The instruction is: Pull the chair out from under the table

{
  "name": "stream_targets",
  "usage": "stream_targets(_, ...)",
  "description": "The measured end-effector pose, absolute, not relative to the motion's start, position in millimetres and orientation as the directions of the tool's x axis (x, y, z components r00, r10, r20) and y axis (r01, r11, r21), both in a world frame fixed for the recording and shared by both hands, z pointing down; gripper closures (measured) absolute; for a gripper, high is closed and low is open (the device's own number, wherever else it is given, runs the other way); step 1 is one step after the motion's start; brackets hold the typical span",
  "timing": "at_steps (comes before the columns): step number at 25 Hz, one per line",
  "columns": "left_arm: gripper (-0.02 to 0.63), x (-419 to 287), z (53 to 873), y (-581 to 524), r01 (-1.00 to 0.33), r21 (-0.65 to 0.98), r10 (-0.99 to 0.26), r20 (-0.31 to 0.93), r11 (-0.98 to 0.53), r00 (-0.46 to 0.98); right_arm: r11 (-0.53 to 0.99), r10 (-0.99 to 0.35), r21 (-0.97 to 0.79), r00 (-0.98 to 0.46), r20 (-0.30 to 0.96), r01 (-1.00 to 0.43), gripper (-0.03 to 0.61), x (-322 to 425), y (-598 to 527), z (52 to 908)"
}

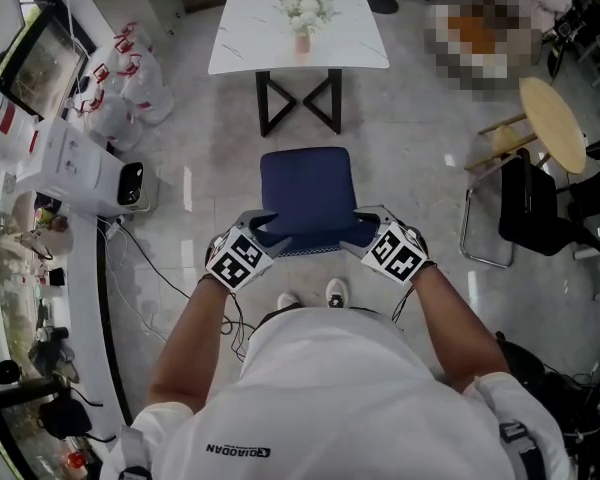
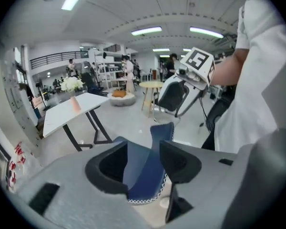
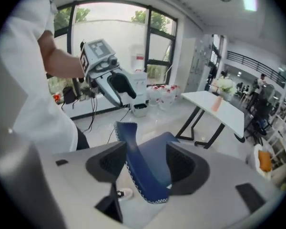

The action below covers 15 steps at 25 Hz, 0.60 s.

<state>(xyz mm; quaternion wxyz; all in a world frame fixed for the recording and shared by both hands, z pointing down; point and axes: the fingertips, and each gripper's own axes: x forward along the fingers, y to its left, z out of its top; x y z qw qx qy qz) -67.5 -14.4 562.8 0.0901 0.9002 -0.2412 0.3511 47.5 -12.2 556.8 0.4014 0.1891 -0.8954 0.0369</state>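
Blue chair (image 1: 307, 188) standing on the pale floor between the person and the white table (image 1: 250, 38), seat toward the table and backrest (image 1: 310, 236) toward the person. The seat lies on the near side of the tabletop's edge and of the black crossed legs. None of it is under the top, so the pull-out appears largely complete.

The left gripper (image 2: 144, 147) sits at the backrest's left top corner and the right gripper (image 3: 147, 149) at its right top corner. This symmetrical placement probably lets the chair be drawn straight back without swinging. In both gripper views the jaws stand wide, with the backrest's stitched blue edge between them. The pads do not appear to clamp it, which would suit letting go.

A vase of white flowers (image 1: 302, 18) stands at the middle of the table, well apart from the chair.

Legible writing: "QIAODAN" on the back of the person's white shirt (image 1: 330, 398). Each gripper cube carries black-and-white square markers. The white plastic bags (image 1: 130, 78) at far left bear red print, which is too small to read.
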Motion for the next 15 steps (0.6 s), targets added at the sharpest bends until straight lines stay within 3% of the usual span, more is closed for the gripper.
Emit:
stream_targets(8, 0.45, -68, 467, -30, -0.64, 0.128, -0.568, 0.354, -0.758, 0.743, 0.82, -0.507, -0.007, -0.732, 0.455, -0.573, 0.373, 42, -33, 467)
stream_targets(15, 0.54, -78, 434, -28, -0.689, 0.12, -0.651, 0.248, -0.715, 0.718, 0.763, -0.566, -0.152, -0.762, 0.314, -0.629, 0.454, 45, -36, 436)
